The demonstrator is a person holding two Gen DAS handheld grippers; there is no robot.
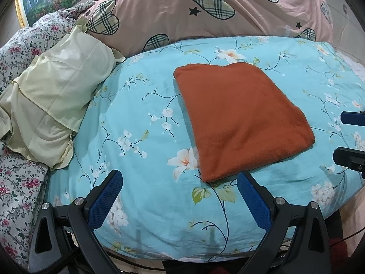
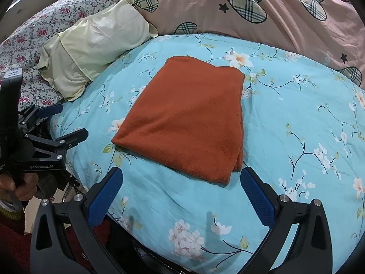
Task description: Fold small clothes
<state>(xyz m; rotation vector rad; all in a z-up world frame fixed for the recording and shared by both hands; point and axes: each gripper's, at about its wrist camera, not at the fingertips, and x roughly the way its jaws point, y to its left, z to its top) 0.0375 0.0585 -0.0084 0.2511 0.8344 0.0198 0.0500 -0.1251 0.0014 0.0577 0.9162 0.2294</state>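
An orange-brown cloth [image 1: 239,118] lies folded into a flat rectangle on the light blue floral sheet [image 1: 141,123]. It also shows in the right wrist view [image 2: 189,118]. My left gripper [image 1: 180,178] is open and empty, hovering just in front of the cloth's near edge. My right gripper [image 2: 182,175] is open and empty too, close to the cloth's near corner. The left gripper also shows in the right wrist view [image 2: 68,123] at the left edge of the bed, held by a hand. The right gripper's fingertips [image 1: 349,116] show at the right edge of the left wrist view.
A pale yellow pillow [image 1: 52,105] lies at the left of the bed. A pink duvet with plaid hearts [image 1: 205,11] is bunched at the back. A floral quilt [image 1: 20,52] lies at the far left. The bed's front edge runs below the grippers.
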